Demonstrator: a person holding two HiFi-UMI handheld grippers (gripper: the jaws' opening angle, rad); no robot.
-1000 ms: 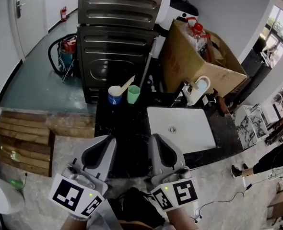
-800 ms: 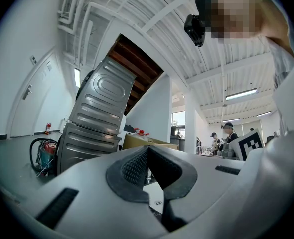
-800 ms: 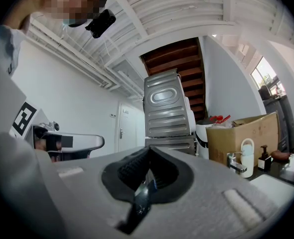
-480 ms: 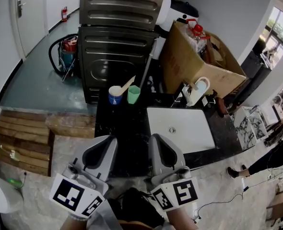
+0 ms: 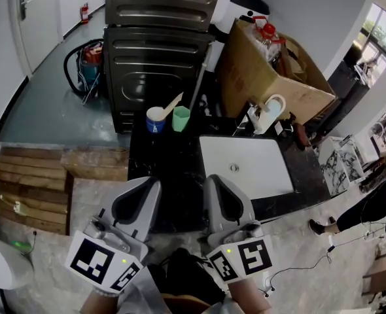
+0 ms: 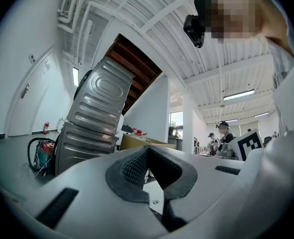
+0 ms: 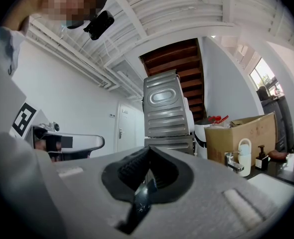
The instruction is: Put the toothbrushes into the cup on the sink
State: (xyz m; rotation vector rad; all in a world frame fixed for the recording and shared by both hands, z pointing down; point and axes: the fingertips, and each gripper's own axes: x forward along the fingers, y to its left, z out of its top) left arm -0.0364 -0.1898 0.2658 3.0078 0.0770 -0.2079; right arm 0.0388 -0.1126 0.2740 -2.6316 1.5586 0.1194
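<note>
A blue-and-white cup (image 5: 156, 120) stands at the back of the black counter (image 5: 173, 169), with a pale toothbrush (image 5: 173, 104) leaning out of it. A green cup (image 5: 180, 118) stands right beside it. The white sink basin (image 5: 245, 167) lies to their right. My left gripper (image 5: 149, 184) and right gripper (image 5: 212, 181) hover side by side over the counter's front edge, well short of the cups. Both are shut with nothing between the jaws, as the left gripper (image 6: 147, 149) and the right gripper (image 7: 148, 151) show in their own views.
A faucet (image 5: 253, 119) and a white bottle (image 5: 272, 110) stand behind the basin. Behind those are a cardboard box (image 5: 271, 70) and stacked grey machines (image 5: 160, 38). Wooden planks (image 5: 29, 182) lie on the floor at left. A person's leg (image 5: 369, 211) shows at right.
Both grippers stay almost where they were, still shut. The head view has shifted slightly, so the cups sit a little higher. The person at right has stepped along.
</note>
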